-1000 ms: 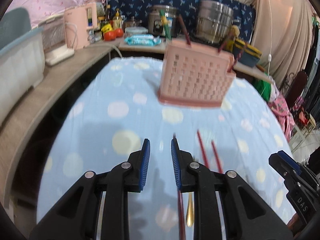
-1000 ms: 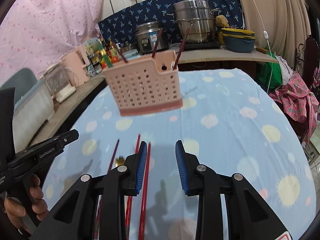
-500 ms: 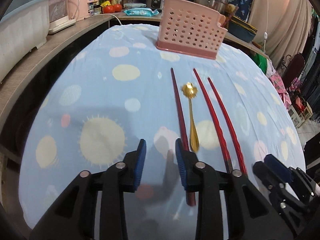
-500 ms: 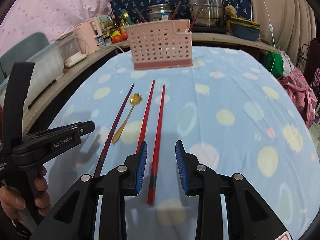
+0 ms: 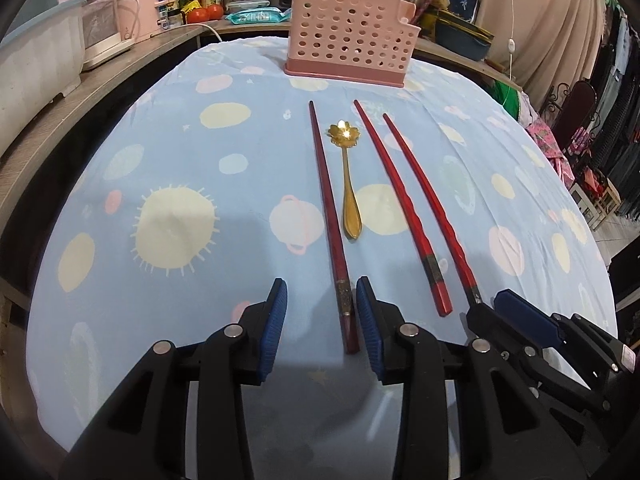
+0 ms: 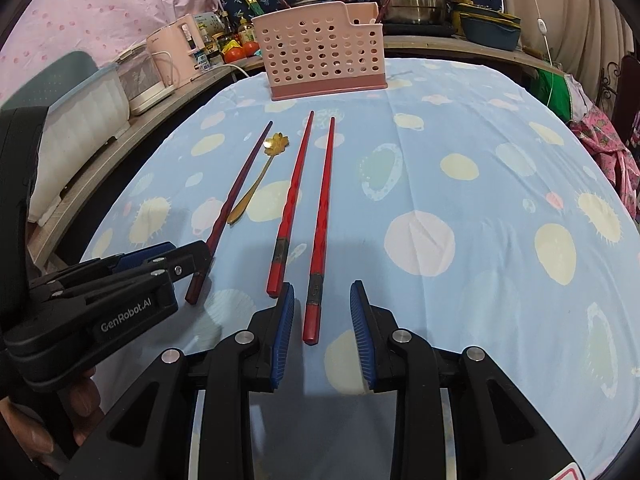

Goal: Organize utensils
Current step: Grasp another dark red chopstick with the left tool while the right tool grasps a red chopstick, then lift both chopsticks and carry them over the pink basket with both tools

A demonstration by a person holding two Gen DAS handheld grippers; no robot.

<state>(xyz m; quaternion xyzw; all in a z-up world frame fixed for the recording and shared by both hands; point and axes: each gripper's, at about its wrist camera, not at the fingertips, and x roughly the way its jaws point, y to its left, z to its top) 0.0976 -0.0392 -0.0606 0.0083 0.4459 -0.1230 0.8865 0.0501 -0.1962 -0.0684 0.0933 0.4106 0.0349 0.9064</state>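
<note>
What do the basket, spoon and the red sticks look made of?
Basket: matte pink plastic, moulded walls with punched round holes. Spoon: gold-coloured metal, likely; bright glint on its flower-shaped bowl. Red chopsticks: glossy lacquered wood or plastic, unclear which; faceted shine, dull dark band near the thick ends.

A table [image 5: 168,152] under a blue cloth with pale dots bears a pink holder [image 5: 352,36] at its far end. Nearer lie, side by side, a dark chopstick [image 5: 328,208], a gold spoon [image 5: 349,184] and two red chopsticks [image 5: 404,208], all apart.
</note>
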